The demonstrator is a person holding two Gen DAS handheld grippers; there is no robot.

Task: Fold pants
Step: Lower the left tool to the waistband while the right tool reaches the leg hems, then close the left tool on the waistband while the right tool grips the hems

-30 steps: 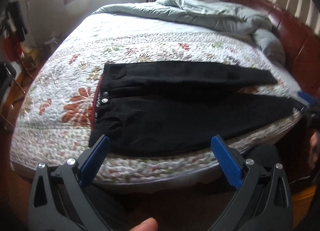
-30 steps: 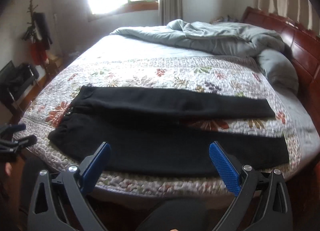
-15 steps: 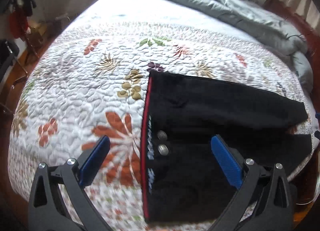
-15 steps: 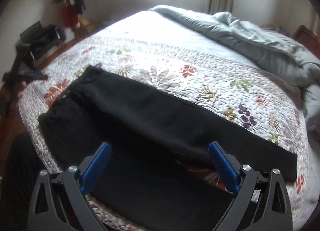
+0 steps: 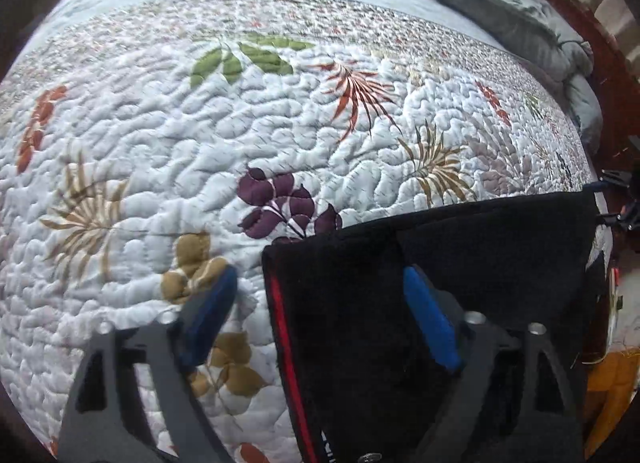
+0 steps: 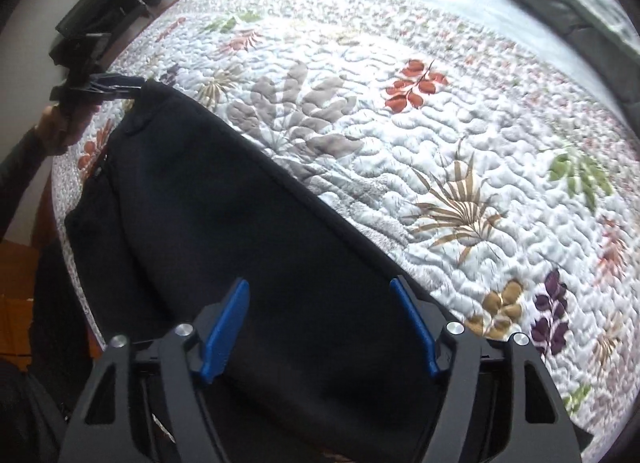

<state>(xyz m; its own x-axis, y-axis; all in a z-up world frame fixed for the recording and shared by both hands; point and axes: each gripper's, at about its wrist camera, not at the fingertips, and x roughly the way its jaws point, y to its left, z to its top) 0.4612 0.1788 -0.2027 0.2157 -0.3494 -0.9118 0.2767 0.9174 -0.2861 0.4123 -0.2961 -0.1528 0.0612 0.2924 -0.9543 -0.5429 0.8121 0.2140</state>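
Left hand-held gripper hangs spread wide over the waistband corner of the black pants, one blue pad above the quilt, the other above the cloth. Over to the right hand-held gripper: spread wide too, both pads above the pants lying flat on the bed.
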